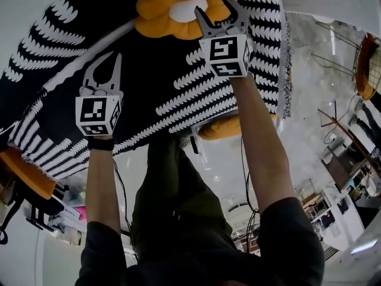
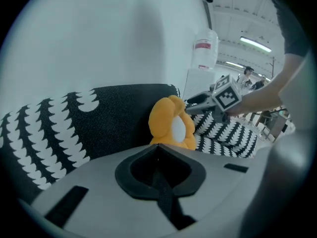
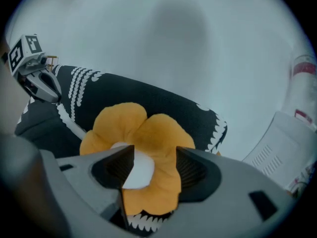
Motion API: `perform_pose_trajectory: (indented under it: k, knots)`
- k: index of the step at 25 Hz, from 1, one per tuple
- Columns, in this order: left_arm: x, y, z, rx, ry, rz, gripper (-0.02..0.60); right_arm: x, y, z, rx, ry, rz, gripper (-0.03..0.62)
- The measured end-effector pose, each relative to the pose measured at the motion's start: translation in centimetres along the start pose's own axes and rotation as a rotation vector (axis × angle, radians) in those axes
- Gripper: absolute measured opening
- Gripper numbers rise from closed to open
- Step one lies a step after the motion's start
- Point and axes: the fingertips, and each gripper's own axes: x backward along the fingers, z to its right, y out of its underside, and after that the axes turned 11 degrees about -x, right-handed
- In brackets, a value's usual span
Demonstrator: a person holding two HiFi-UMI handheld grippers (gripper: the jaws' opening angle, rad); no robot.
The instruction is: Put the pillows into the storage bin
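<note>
**Pull the flower pillow clear, then look for the bin**

Gripped: the flower pillow (image 1: pixel 161 8), with the right gripper (image 1: pixel 215 9) half closed and pressing on the white centre and the orange petal beside it. Lying at the far side of the scene, against the far edge of the big black-and-white pillow (image 1: pixel 178 82).

Probably soft and light, so likely to squash in the pinch rather than slip. Better to bite through the padded centre than to hang it from one petal. Draw it straight away from the black-and-white pillow so the petals do not drag that one along. Carry it without swinging. No storage bin in any view, so find it before moving off.

Roughly round, so no real long axis to speak of. White centre turned toward the right gripper. Seen from the left gripper view, standing on edge and leaning on the black-and-white pillow, flat face toward the right.

Under it, the black-and-white pillow with its long axis from near left to far right. Over its near-left part, the left gripper (image 1: pixel 107 61), jaws together with nothing between them. Free to press that pillow down during the pull, or to take it next.

Below its near edge, an orange cushion (image 1: pixel 223 127) poking out.
</note>
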Motion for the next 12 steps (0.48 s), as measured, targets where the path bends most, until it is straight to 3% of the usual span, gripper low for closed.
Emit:
perform_pose_trajectory:
  k: [6,11,12]
  knots:
    - [0.3,2.8,-1.8,0.023,0.004,-0.030,0.003,-3.9,-2.0,-1.2,0.067,0.014,0.009,0.252]
    - [-1.0,3.8,-0.8,0.040,0.017,-0.063,0.003,-5.9,-1.7,0.2,0.126,0.034,-0.001,0.248]
    - [-1.0,4.1,-0.7,0.040,0.021,-0.068,0.003,-6.3,-1.7,0.1,0.143,0.040,-0.002,0.218]
